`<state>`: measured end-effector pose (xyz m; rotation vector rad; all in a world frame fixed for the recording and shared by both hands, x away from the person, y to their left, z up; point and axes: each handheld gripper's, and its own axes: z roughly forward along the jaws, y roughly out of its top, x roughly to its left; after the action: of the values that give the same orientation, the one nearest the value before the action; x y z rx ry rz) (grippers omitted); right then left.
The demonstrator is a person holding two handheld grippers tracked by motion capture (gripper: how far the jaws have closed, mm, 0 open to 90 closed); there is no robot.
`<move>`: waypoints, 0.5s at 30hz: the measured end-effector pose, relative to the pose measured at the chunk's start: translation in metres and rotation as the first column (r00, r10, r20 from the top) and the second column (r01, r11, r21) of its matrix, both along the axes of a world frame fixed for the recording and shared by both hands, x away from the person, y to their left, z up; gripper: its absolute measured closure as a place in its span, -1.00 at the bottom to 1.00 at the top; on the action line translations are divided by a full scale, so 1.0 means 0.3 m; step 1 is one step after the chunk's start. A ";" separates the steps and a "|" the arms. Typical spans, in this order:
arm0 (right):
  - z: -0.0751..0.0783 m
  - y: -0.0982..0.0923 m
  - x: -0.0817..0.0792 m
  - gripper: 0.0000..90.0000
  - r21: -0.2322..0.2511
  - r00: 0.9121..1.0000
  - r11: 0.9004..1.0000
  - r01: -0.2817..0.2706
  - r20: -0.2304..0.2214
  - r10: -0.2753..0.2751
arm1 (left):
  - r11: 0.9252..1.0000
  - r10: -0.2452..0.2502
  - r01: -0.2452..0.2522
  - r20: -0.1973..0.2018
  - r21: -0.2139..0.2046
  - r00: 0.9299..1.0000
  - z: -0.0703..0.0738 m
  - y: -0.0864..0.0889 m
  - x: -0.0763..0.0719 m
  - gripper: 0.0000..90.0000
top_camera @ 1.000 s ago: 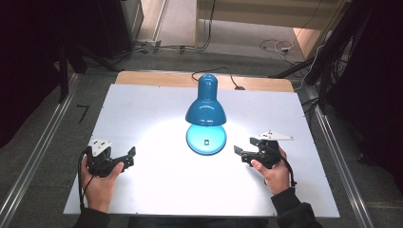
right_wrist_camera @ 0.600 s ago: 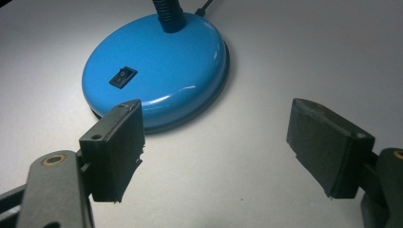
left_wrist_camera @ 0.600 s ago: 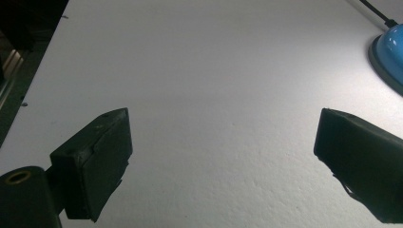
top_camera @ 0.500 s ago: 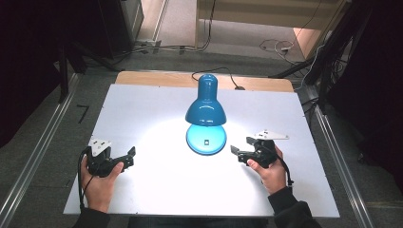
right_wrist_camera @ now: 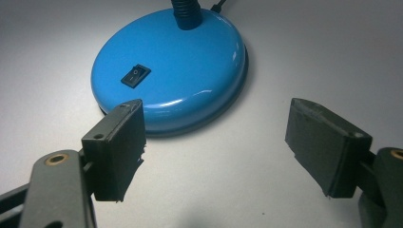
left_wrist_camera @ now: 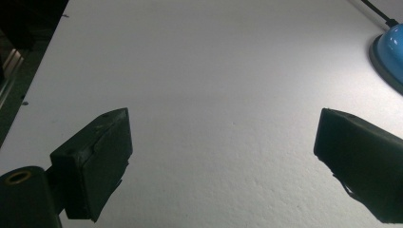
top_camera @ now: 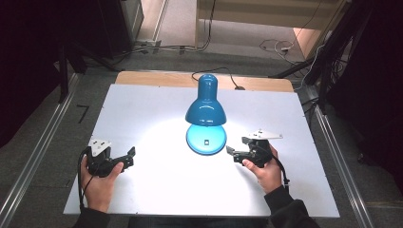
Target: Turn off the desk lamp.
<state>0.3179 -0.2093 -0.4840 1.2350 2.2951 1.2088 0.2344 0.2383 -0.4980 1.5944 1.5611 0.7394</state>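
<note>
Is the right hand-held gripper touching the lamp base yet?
Apart. The right gripper view shows bare table between the open right hand-held gripper and the lamp base.

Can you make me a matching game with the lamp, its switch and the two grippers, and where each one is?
Things:
1. lamp shade
2. rocker switch
3. left gripper
4. right gripper

Places or states:
A. open, beside the lamp base, jaws towards it
B. black, set in the top of the blue base
C. open, over bare white table, away from the lamp
D. blue, pointing down above the base, lit

Pairs: 1-D, 2-B, 3-C, 4-A
</note>
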 end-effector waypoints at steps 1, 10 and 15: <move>0.000 0.003 0.000 -0.55 0.000 1.000 1.000 -0.001 0.000 0.001 | 1.000 -0.001 0.001 -0.001 0.002 1.000 0.000 0.000 0.000 -0.87; -0.007 0.030 0.005 -0.55 -0.006 1.000 1.000 -0.016 -0.004 0.016 | 1.000 -0.001 0.001 0.000 -0.001 1.000 0.000 0.000 0.000 -0.86; -0.009 0.041 0.008 -0.54 -0.004 1.000 1.000 -0.023 -0.004 0.023 | 1.000 -0.002 0.002 0.001 0.000 1.000 0.000 0.000 0.000 -0.87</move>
<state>0.3203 -0.1969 -0.4868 1.2144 2.3195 1.2096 0.2343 0.2385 -0.4979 1.5949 1.5592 0.7384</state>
